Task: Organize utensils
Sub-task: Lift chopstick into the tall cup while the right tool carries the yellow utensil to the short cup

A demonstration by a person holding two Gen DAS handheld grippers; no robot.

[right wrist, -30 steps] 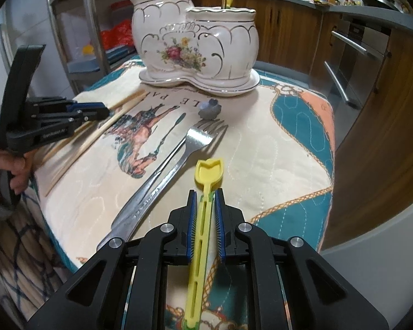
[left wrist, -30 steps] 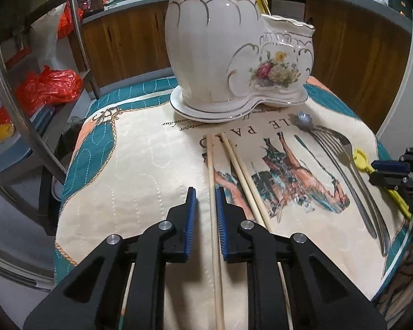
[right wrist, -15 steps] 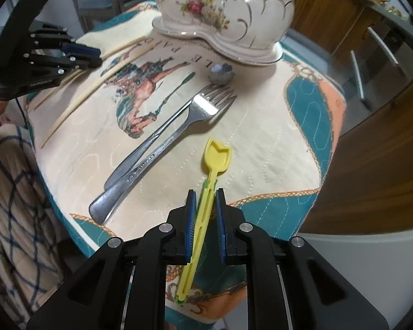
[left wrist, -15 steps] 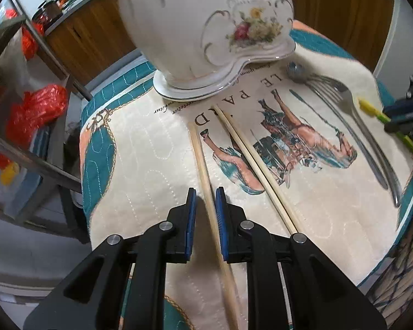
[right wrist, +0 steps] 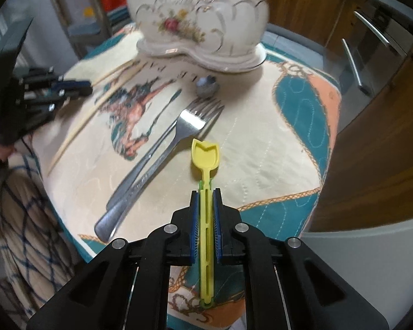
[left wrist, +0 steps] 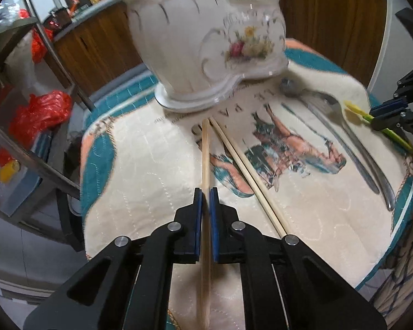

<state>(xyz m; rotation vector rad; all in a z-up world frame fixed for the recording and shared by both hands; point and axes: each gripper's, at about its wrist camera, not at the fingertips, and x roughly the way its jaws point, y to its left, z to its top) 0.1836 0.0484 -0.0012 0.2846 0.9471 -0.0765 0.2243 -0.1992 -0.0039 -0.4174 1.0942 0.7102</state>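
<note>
**Both tools clamped on utensils over the quilted worktop**

In the left wrist view, the left tool sits low in the centre of the frame, its blue pads having just closed onto a wooden chopstick that runs up the frame toward the white ceramic holder at top centre. A second chopstick lies just to its right on the quilted cloth, angled toward the lower right. Two metal forks lie at the right of the frame.

In the right wrist view, the right tool, at lower centre, has just been closing and grips the handle of a yellow plastic scoop, whose head points up the frame. The forks lie left of it, and a small grey object rests in front of the holder.
</note>
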